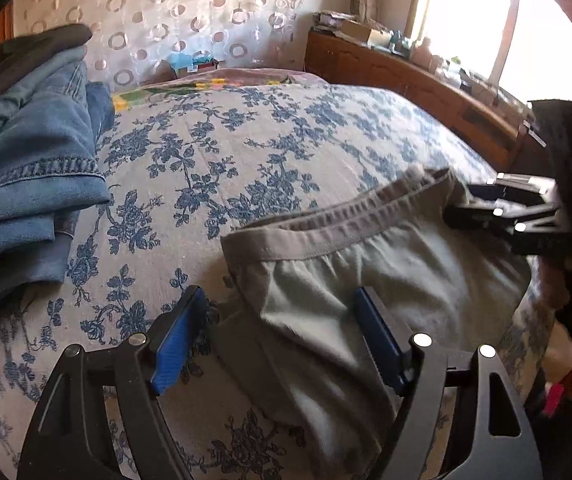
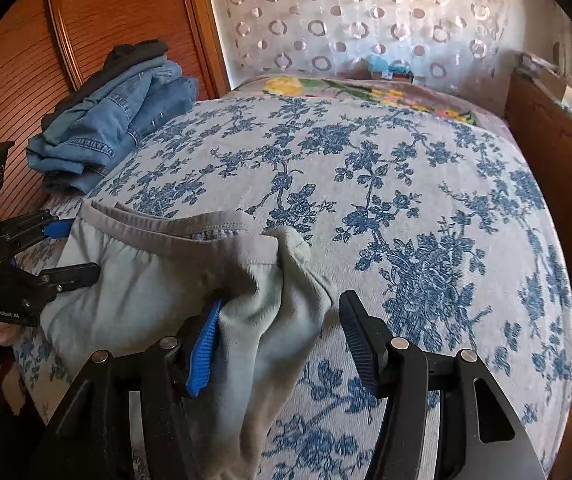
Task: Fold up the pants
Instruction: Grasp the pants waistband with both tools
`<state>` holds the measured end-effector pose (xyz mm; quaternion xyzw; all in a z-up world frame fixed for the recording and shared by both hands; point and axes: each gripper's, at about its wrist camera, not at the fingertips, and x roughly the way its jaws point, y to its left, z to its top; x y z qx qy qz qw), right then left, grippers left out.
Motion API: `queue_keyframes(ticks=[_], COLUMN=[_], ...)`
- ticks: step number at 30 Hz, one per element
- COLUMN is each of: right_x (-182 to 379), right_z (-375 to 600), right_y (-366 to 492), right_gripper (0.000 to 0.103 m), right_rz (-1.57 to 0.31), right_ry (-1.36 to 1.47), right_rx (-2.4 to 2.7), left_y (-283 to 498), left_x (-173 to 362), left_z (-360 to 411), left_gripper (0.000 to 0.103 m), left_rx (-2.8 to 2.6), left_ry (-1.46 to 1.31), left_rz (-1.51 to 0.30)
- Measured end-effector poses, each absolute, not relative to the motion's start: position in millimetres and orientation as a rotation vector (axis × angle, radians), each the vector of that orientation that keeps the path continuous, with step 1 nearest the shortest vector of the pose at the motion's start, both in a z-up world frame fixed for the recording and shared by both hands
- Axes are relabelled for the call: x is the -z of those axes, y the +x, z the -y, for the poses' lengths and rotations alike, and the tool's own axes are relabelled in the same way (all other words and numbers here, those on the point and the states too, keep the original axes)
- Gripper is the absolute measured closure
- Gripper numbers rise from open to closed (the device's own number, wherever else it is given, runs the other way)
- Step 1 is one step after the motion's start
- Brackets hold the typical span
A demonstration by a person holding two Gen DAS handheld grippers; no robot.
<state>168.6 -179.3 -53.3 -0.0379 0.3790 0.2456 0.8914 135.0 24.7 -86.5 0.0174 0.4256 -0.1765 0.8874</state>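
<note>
Left gripper (image 1: 281, 336) jaws released, wide apart; pants (image 1: 366, 264) lie on the bed (image 1: 245, 152) between and ahead of them, waistband just beyond. Right gripper (image 2: 281, 344) jaws also released, a pants corner draped between them against the left pad. Jeans (image 1: 25, 184) stacked far left of the left jaws.

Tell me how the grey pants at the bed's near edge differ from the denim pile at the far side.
The grey pants are pale grey soft knit; the denim pile is blue jeans cloth. The grey pants lie spread out singly, waistband toward the bed's middle, between both open grippers; the denim pile is stacked in folds, untouched. Both rest on the floral bedspread.
</note>
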Motion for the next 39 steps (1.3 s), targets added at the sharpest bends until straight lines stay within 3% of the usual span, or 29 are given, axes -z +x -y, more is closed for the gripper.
queue_keyframes(ticks=[10, 13, 15, 16, 18, 19, 39], right_x=[56, 56, 56, 57, 57, 57, -19], right_z=[172, 167, 166, 166, 165, 165, 137], right_y=[172, 172, 174, 175, 177, 179, 220], right_gripper=[0.043, 0.056, 0.068, 0.080, 0.083, 0.085, 0.087], right_rz=[-0.782, -0.790, -0.805, -0.818, -0.820, -0.821, -0.659], right_ry=[-0.055, -0.043, -0.028, -0.018, -0.012, -0.014, -0.091], right_rx=[-0.558, -0.591, -0.612, -0.633, -0.657, -0.661, -0.765], left_y=[146, 152, 154, 155, 154, 155, 175], left_x=[86, 85, 85, 86, 86, 87, 5], left_z=[-37, -35, -34, -33, -31, -31, -63], left_gripper=[0.061, 0.065, 0.070, 0.073, 0.087, 0.089, 0.092], left_rx=[0.411, 0.423, 0.432, 0.437, 0.448, 0.459, 0.334], left_ry=[-0.063, -0.067, -0.081, -0.088, -0.092, -0.113, -0.113], left_rz=[-0.892, -0.902, -0.913, -0.918, -0.931, -0.941, -0.794])
